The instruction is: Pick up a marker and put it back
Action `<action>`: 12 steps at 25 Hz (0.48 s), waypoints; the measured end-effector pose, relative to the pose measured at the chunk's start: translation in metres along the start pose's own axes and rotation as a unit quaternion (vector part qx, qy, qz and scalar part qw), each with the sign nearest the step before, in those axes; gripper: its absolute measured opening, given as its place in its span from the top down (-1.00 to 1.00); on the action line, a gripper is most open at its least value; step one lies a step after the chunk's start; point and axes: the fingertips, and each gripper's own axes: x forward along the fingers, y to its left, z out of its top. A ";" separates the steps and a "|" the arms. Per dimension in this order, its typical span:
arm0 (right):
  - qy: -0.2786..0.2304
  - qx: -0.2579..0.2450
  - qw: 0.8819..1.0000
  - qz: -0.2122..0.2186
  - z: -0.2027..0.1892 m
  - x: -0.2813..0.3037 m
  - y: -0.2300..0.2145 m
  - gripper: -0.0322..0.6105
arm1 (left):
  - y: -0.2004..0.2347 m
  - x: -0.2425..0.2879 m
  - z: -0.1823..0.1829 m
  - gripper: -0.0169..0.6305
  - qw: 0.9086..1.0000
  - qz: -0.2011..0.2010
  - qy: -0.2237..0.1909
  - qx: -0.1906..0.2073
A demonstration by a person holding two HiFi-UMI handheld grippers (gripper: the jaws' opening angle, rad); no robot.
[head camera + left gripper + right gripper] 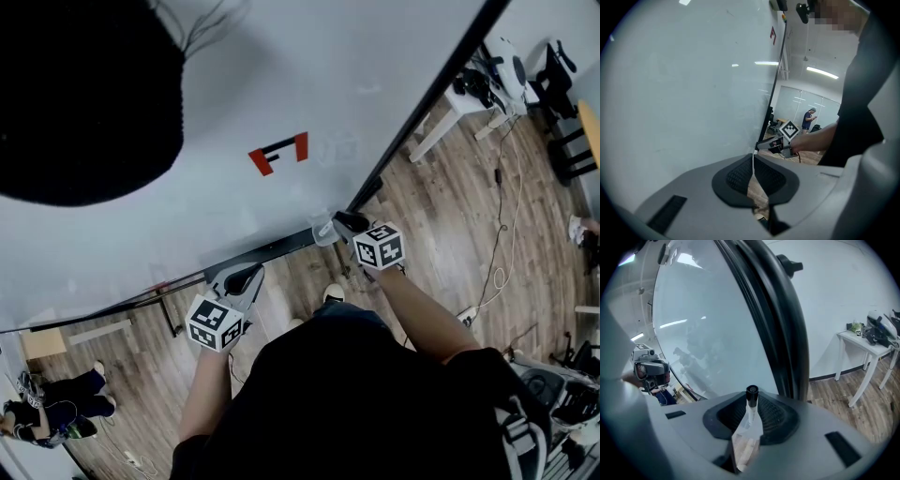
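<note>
Here, right tool (751, 405) clamps marker (751, 392) beside whiteboard frame (780, 329); left tool (753, 165) closed, empty; white table (860, 339) beyond.

Head view looks down; gripper views share whiteboard (328, 75).

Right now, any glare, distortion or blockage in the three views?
Head view: a black mass blocks the top-left corner. Left gripper view: fisheye vignette, and ceiling-light streaks glare on the glossy white whiteboard. Right gripper view: fisheye bows the black board frame; the black-capped white marker is sharp.
</note>
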 end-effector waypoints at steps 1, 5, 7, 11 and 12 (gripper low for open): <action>-0.001 0.000 1.000 -0.001 0.001 -0.001 0.001 0.68 | 0.000 -0.001 0.000 0.90 1.000 0.000 -0.001 0.001; -0.007 -0.004 1.000 -0.005 0.005 -0.006 0.004 0.68 | -0.003 -0.007 0.001 0.91 1.000 -0.003 -0.003 0.004; -0.014 -0.006 1.000 -0.008 0.009 -0.009 0.007 0.68 | -0.005 -0.010 0.000 0.91 1.000 -0.004 -0.005 0.006; -0.027 -0.011 0.999 -0.015 0.017 -0.019 0.013 0.68 | -0.008 -0.019 0.000 0.91 1.000 -0.006 -0.010 0.011; -0.030 -0.013 0.999 -0.017 0.019 -0.022 0.015 0.68 | -0.010 -0.021 0.000 0.91 1.000 -0.006 -0.012 0.013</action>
